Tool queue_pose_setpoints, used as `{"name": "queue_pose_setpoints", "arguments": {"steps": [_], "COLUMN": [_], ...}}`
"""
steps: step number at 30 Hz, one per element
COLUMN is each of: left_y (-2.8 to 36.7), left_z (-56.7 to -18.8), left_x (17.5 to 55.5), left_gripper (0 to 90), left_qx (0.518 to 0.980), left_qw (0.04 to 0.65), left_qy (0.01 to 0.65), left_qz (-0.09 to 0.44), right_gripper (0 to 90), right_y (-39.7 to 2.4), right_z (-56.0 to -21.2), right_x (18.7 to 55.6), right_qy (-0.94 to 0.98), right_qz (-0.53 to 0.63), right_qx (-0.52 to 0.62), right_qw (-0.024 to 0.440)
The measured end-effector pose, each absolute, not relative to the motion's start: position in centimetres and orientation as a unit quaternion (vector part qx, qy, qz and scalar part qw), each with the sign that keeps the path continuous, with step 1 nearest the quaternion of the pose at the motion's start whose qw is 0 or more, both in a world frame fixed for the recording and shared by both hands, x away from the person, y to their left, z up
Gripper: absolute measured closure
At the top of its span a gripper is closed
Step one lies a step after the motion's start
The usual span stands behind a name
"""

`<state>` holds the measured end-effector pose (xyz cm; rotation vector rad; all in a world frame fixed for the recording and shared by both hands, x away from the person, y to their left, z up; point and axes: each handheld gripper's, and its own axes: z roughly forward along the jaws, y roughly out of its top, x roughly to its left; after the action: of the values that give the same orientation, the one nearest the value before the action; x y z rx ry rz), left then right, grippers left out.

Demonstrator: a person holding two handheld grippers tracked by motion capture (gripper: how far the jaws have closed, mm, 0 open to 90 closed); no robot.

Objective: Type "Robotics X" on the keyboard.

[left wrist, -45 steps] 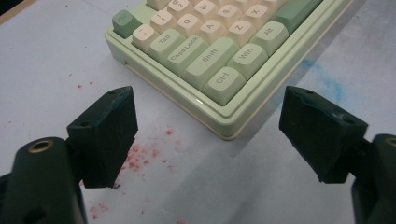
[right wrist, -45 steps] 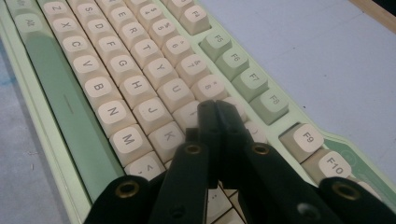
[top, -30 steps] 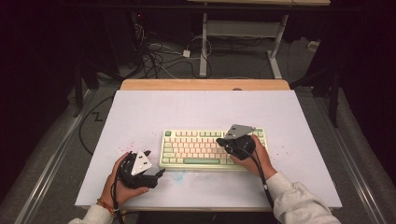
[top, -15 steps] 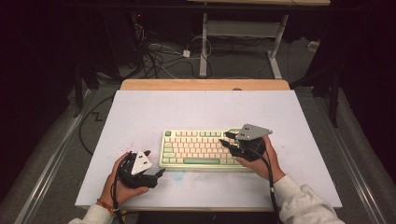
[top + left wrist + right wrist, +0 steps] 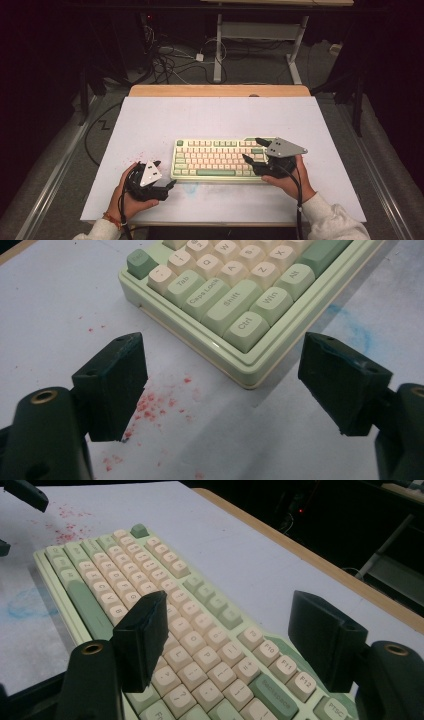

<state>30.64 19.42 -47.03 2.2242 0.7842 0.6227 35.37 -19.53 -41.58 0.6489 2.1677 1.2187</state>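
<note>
Clearly the keyboard (image 5: 216,159) is a rigid slab: a pale green case with cream and green keycaps, lying flat on the white mat (image 5: 200,120), nearer the person's edge than the far wooden strip (image 5: 220,90) of the table. I judge it fairly heavy for its size and stiff enough not to flex when lifted by its ends. The case looks smooth and a little glossy along the lower lip, so pads may slide there; the keycaps are the weak part, since they sit loosely on stems and can pop off or register presses if squeezed. The best hold is probably on the short side walls or the front and rear edges of the case, one gripper at each end, with the pads below the key tops.

The right gripper (image 5: 227,630) hangs over the keyboard's right end, above the function-row keys; its jaws have just been opening and now stand wide with nothing between them, clear of the keys. The left gripper (image 5: 225,385) sits just off the keyboard's near left corner, by the Ctrl key (image 5: 245,325), its jaws also spread wide and empty. Red specks (image 5: 150,407) dot the mat under it, and a faint blue smear (image 5: 352,327) lies by the keyboard's front edge.
</note>
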Motion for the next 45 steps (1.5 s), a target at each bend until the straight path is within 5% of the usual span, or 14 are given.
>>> {"name": "queue_pose_setpoints", "arguments": {"steps": [21, 24, 36, 45], "left_y": [19.4, 19.2, 17.9, 13.7], "left_z": [-46.3, -46.1, -44.2, -42.9], "left_x": [30.8, 31.0, 32.0, 33.5], "left_gripper": [27.0, 33.2, 84.9, 87.5], "left_qx": [0.852, 0.852, 0.857, 0.878], "left_qw": [0.343, 0.336, 0.376, 0.369], "left_qy": [0.314, 0.322, 0.299, 0.256], "left_qz": [0.239, 0.241, 0.186, 0.165], "right_gripper": [27.7, 27.6, 27.1, 27.1], "right_y": [-22.9, -23.0, -23.5, -23.4], "right_z": [-43.9, -44.2, -44.8, -45.0], "right_x": [31.8, 31.2, 30.0, 30.3], "right_qy": [0.794, 0.797, 0.814, 0.817], "right_qz": [0.444, 0.436, 0.413, 0.414], "right_qx": [0.271, 0.269, 0.258, 0.257], "right_qw": [0.313, 0.32, 0.316, 0.308]}}
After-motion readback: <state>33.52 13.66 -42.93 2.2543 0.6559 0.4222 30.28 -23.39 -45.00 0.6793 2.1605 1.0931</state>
